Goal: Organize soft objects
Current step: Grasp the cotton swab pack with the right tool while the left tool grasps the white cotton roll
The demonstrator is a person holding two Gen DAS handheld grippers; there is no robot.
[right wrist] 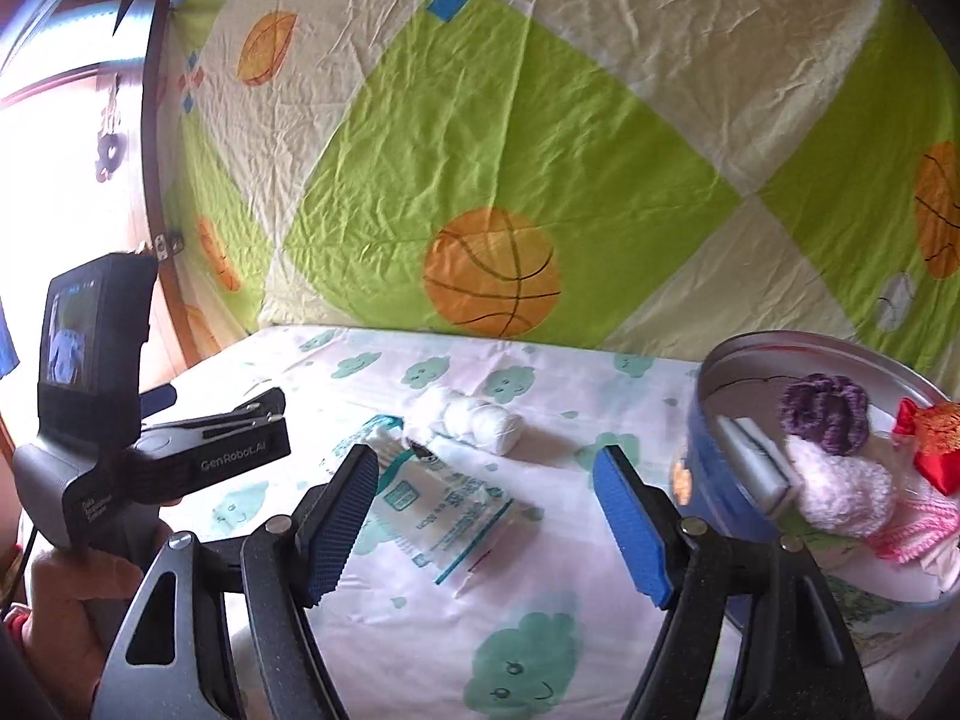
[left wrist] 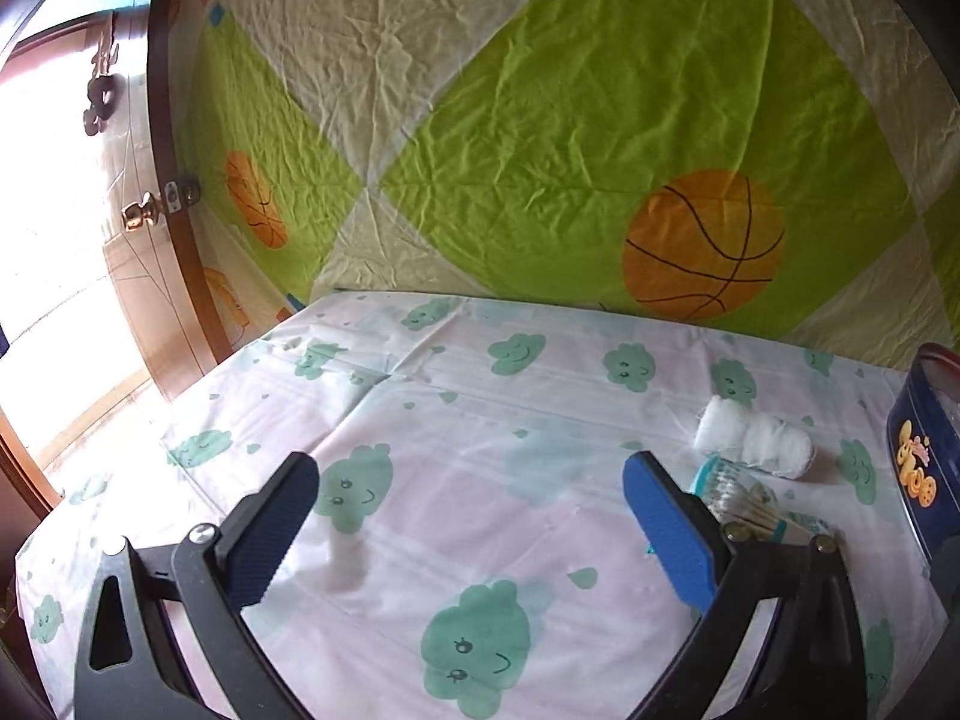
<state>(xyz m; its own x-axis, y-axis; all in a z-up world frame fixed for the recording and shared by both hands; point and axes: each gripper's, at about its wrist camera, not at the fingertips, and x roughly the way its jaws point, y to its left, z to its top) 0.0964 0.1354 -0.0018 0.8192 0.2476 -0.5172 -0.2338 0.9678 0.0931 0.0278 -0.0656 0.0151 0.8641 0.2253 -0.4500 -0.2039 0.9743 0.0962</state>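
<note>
A white cotton roll [right wrist: 474, 420] lies on the cloud-print table cover [right wrist: 540, 630]; it also shows in the left wrist view [left wrist: 753, 438]. A clear bag of cotton swabs [right wrist: 444, 510] lies just in front of it, seen behind my left gripper's right finger [left wrist: 750, 507]. A round blue tin [right wrist: 714, 468] at the right holds a purple knit flower [right wrist: 825, 411], a white pompom [right wrist: 840, 486], pink knit [right wrist: 918, 531] and a red-orange pouch [right wrist: 933, 438]. My right gripper [right wrist: 486, 510] is open over the swab bag. My left gripper [left wrist: 471, 516] is open and empty above bare cover.
The other hand-held gripper with its camera body [right wrist: 96, 396] sits at the left in the right wrist view. A green and cream basketball-print sheet [left wrist: 570, 138] hangs behind the table. A wooden door [left wrist: 162, 210] with a brass knob stands at the left. The blue tin's side [left wrist: 924, 468] is at the right edge.
</note>
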